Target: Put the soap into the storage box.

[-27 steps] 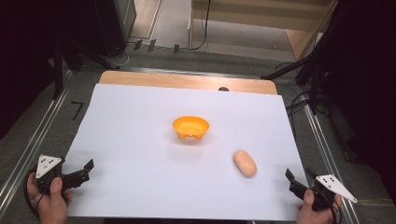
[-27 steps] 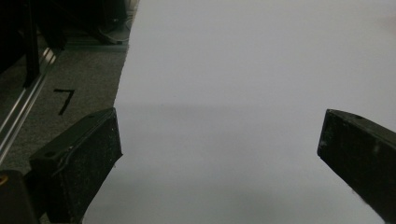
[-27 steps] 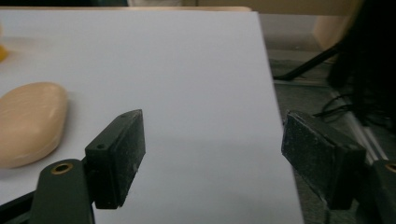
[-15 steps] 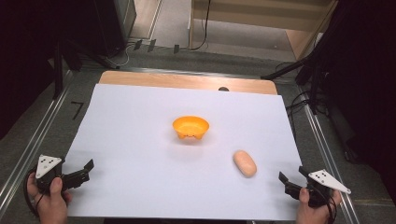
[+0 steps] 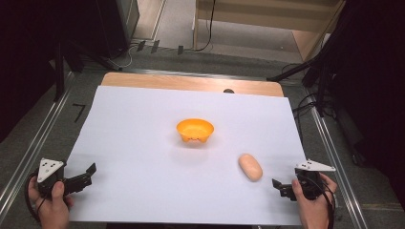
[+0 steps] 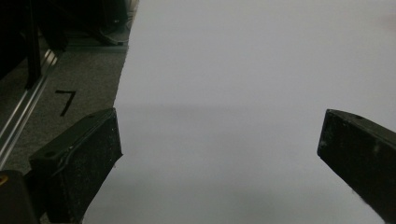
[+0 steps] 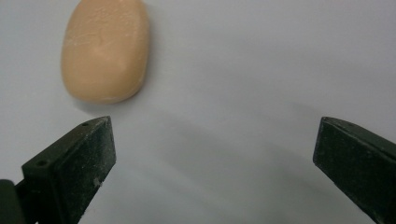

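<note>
A tan, oval bun-like thing (image 5: 250, 167) lies on the white sheet (image 5: 138, 129), right of centre. An orange bowl (image 5: 195, 130) stands upright in the middle of the sheet. My right gripper (image 5: 281, 188) is held low at the front right, just right of the tan oval, jaws wide open with nothing between them. In the right gripper view the tan oval (image 7: 106, 49) lies ahead and to the left of the open right gripper (image 7: 215, 158). My left gripper (image 5: 85, 175) rests at the sheet's front left edge, open and empty; its own view has the left gripper (image 6: 219, 158) over bare sheet.
A wooden board (image 5: 191, 82) borders the sheet's far edge. Metal rails (image 5: 36, 143) run along both sides of the table. A black mark (image 6: 65, 100) sits on the grey surface left of the sheet. Dark equipment and cables stand beyond the right edge.
My right gripper has moved left and a little forward, closer to the tan oval. The left gripper, bowl and oval have stayed put.
</note>
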`<control>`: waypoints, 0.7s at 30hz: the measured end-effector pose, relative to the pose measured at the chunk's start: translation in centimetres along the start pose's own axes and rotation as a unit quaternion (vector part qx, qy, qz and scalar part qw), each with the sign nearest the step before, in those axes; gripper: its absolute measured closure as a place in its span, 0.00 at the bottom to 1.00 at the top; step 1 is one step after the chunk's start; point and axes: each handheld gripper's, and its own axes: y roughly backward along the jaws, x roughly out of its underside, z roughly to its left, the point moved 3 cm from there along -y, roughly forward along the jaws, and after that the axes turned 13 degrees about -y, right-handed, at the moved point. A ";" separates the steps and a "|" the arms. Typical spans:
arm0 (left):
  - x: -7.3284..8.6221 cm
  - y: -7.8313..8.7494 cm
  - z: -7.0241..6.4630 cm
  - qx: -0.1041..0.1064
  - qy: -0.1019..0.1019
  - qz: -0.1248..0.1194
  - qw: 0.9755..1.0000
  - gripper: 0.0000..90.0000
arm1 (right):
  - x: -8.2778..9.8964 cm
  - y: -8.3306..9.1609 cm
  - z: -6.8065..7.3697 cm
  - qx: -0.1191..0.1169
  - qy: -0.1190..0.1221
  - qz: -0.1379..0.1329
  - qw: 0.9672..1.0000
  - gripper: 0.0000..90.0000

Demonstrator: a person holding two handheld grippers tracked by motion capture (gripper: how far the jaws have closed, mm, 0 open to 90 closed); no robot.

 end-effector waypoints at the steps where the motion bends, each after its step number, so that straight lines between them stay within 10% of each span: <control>1: 0.0 0.0 0.0 0.000 0.000 0.000 1.000 0.00 | -0.1 -0.2 0.2 0.001 -0.001 0.013 1.000 0.00; 21: 0.0 0.0 0.0 0.001 -0.003 0.002 1.000 0.00 | -4.6 -2.8 5.4 -0.012 0.005 0.095 0.995 0.00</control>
